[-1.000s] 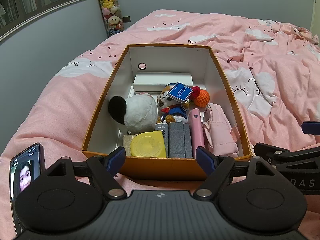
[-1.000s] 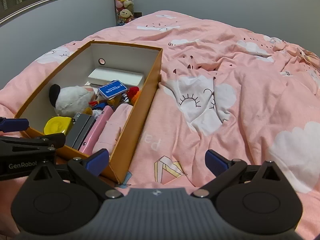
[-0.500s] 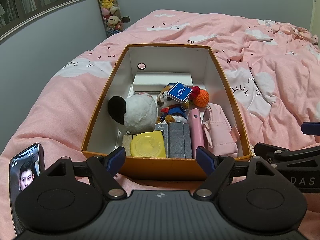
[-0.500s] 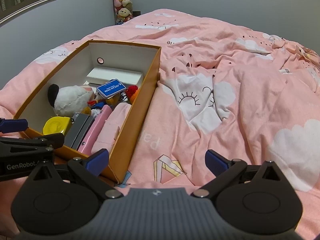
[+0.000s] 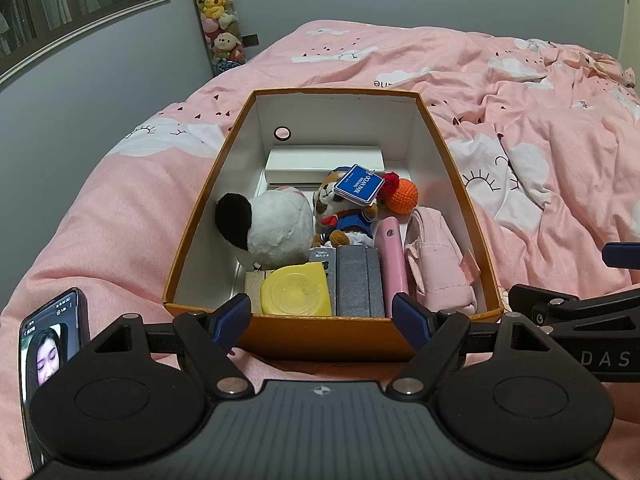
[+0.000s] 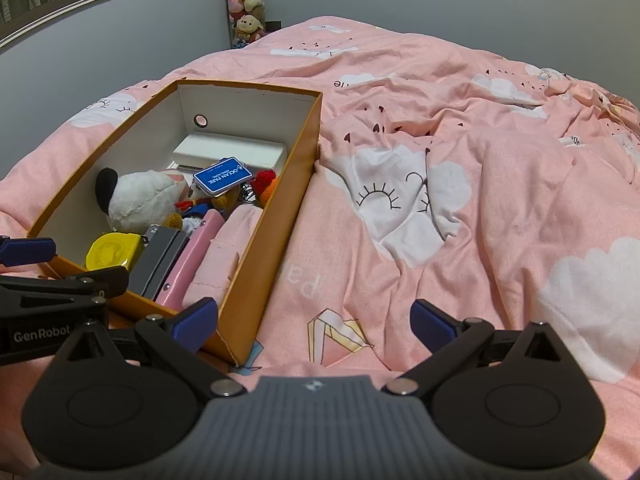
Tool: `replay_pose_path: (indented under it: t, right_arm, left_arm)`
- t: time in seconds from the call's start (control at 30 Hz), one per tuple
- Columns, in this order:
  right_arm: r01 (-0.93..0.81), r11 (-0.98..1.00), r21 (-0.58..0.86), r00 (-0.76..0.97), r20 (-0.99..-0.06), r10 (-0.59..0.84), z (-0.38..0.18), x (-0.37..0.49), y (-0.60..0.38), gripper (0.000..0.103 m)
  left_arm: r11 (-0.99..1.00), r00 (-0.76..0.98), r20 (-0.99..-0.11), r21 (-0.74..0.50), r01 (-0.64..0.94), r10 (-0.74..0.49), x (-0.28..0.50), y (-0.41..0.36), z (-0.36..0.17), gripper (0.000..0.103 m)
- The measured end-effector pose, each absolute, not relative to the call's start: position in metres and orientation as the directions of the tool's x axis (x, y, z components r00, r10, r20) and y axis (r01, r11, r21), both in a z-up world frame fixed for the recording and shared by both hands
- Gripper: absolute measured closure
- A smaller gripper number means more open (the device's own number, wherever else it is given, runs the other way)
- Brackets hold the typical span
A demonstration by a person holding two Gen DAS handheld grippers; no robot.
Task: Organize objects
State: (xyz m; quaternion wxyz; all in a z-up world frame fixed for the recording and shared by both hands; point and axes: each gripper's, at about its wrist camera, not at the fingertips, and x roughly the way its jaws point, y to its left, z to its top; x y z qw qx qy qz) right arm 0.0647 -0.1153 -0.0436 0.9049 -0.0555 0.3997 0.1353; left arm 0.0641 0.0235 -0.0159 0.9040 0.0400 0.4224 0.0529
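Observation:
An orange cardboard box with white inner walls sits on the pink bed. Inside lie a black-and-white plush, a dog plush with a blue tag, an orange crochet ball, a yellow tape measure, grey cases, a pink case, a pink pouch and a white box. My left gripper hangs open just before the box's near wall, empty. My right gripper is open and empty over the bedding beside the box's near right corner.
A phone with a lit screen lies on the bed at the left. The pink duvet with cloud prints spreads rumpled to the right. A column of plush toys hangs in the far corner by the grey wall.
Both grippers have held nearly still, with the right view drifting slightly. The picture on the phone's screen has changed. Nothing in the box has moved.

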Motion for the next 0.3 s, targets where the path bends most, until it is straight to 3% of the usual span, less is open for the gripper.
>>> replay_pose_path:
  t: [0.3]
  right_arm:
    - [-0.289,0.957,0.008,0.643,-0.739,0.201,-0.0437,0.0651,-0.1154,0.001]
  left_arm:
    - [0.991,0.639,-0.758,0.121,-0.059,0.13,0.0639,0.0229,-0.0157,0.009]
